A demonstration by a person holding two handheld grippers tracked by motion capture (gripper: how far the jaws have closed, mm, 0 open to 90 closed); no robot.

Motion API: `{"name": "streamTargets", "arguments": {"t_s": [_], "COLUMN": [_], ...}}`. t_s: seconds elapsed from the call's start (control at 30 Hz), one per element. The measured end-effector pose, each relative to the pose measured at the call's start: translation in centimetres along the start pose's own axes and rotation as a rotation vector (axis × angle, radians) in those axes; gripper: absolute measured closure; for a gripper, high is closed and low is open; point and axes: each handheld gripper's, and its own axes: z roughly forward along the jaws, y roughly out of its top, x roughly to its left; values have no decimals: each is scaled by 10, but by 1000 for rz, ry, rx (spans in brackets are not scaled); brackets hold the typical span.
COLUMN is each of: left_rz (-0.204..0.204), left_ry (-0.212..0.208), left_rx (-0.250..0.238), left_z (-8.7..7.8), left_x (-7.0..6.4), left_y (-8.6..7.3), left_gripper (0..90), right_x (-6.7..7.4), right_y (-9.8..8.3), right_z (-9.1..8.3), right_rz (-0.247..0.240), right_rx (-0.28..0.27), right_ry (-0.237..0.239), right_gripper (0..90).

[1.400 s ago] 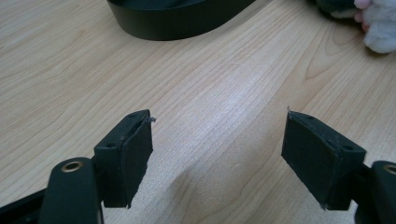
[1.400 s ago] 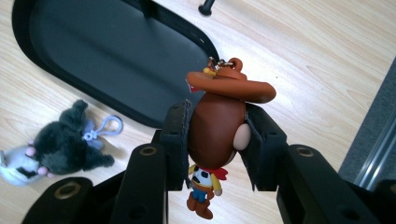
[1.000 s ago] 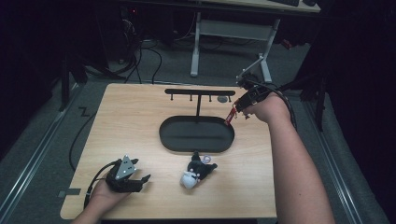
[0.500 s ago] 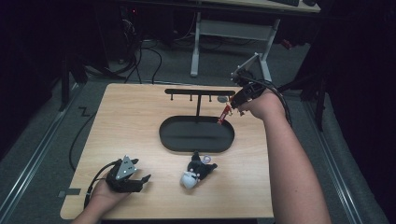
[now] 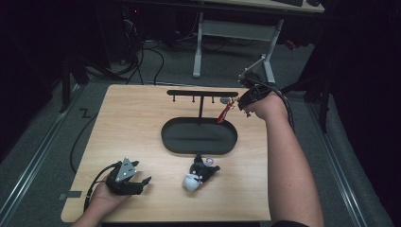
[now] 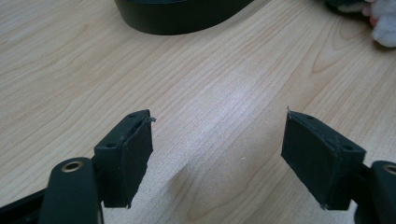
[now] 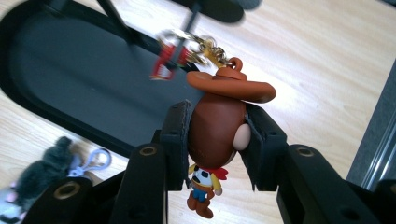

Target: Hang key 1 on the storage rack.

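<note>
High view: the right gripper (image 5: 242, 101) is held up at the far right of the tabletop (image 5: 132, 127), just beside the right end of the black hook rack (image 5: 202, 93), whose post rises from the far edge of the oval black tray (image 5: 198, 136). A red strap (image 5: 223, 113) hangs down from the gripper's front, over the tray's far right rim. Right gripper view puts the detail close: the two black jaws are clamped on the brown head of a cowboy figure keychain (image 7: 215, 128), one pad on each side of the head, with the brown hat above the pads and the small body in a yellow shirt dangling below them. A short gold chain (image 7: 212, 50) runs from the hat's loop to a blurred red and silver clip (image 7: 170, 51), which lies in front of the tray's dark floor; whether that clip touches the rack I cannot tell.

At the near left of the tabletop the left gripper (image 5: 137, 182) rests in the person's hand, low over the wood and well apart from the tray. Left gripper view shows its jaws standing wide apart with bare wood between the pads (image 6: 133, 156). A black and white plush keychain (image 5: 199, 174) lies on the tabletop just in front of the tray's near rim, between the two grippers and touched by neither
</note>
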Motion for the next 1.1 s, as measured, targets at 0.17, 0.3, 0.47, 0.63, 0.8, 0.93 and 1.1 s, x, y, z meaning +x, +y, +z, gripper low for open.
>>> {"name": "streamTargets", "arguments": {"t_s": [0.17,0.3,0.47,0.63,0.8,0.93,1.1], "left_rz": [3,11,15,12,8,-3,-18], "left_ry": [-3,-7,-12,-20,-30,-43,-64], "left_rx": [1,7,10,8,10,6,6], "left_z": [1,2,3,4,4,4,4], "left_x": [-1,-2,-3,-3,-6,-10,-16], "left_y": [0,1,2,2,4,7,10], "left_gripper": [250,250,250,257,267,277,321], "right_x": [-5,-4,-3,-1,4,16,27], "right_y": [-10,-19,-27,-45,-73,-106,-151], "right_z": [16,35,51,56,58,63,75], "right_rz": [27,33,42,58,46,-8,-13], "right_rx": [17,32,25,2,-48,-122,-232], "right_ry": [16,31,46,56,47,11,3], "right_gripper": [641,634,543,490,454,410,418]}}
